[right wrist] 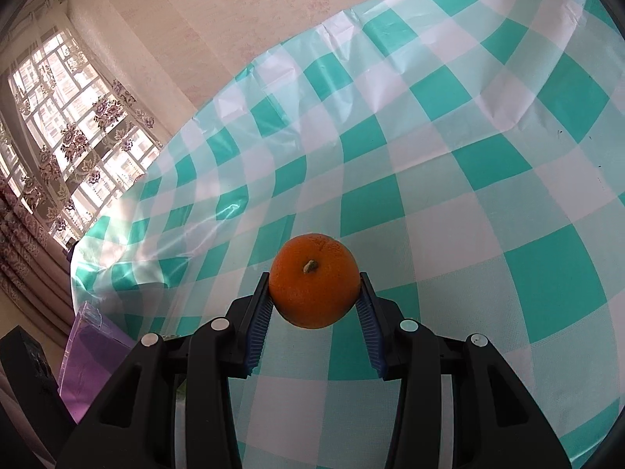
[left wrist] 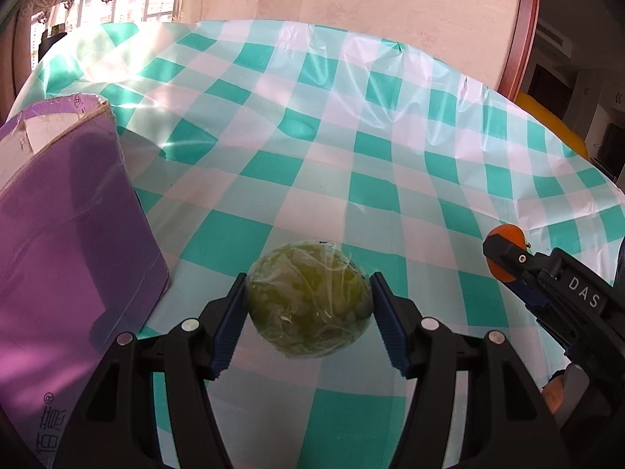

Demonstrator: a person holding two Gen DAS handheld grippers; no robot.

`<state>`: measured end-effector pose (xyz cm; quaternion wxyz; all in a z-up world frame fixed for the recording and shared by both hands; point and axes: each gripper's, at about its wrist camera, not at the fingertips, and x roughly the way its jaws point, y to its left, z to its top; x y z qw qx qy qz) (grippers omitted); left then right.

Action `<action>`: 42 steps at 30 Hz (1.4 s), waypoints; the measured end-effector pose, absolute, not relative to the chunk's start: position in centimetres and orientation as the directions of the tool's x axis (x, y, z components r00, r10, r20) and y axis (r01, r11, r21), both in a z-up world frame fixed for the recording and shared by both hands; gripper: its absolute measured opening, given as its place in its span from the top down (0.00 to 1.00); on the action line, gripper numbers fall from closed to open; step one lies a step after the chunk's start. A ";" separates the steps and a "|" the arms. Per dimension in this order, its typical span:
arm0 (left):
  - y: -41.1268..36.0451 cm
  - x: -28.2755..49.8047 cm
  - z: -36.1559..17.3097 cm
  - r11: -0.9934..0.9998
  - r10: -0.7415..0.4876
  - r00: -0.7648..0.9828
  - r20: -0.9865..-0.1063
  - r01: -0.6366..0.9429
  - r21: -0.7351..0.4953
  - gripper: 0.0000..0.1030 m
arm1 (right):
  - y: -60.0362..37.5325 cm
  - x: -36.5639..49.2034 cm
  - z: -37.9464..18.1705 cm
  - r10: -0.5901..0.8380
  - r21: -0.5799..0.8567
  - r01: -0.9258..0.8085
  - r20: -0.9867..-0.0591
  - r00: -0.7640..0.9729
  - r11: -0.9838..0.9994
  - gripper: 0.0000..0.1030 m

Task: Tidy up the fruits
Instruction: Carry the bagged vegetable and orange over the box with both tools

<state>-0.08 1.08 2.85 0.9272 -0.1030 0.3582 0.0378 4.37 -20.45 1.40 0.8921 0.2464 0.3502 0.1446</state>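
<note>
Grip check | your left gripper [left wrist: 308, 305] pinched wrapped green fruit [left wrist: 308, 299], slippery film | right gripper [right wrist: 314, 293] squeezed firm orange [right wrist: 314, 280] at 3 and 9 o'clock

We see the wrapped fruit [left wrist: 308, 303] between the jaws of the left gripper [left wrist: 308, 312], above the tabletop [left wrist: 351, 136]. The box [left wrist: 74, 215] stands left of it on the tabletop. Far right, the right gripper [left wrist: 504, 262] holds the orange [right wrist: 314, 281] between its jaws. A window [right wrist: 66, 133] lies beyond the tabletop's far left edge.
</note>
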 end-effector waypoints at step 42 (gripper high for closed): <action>4.0 -15.5 9.9 0.992 0.018 0.923 -0.385 -0.066 -0.111 0.40 | -12.2 -4.8 4.5 0.568 0.531 -0.288 -0.494 0.659 0.796 0.58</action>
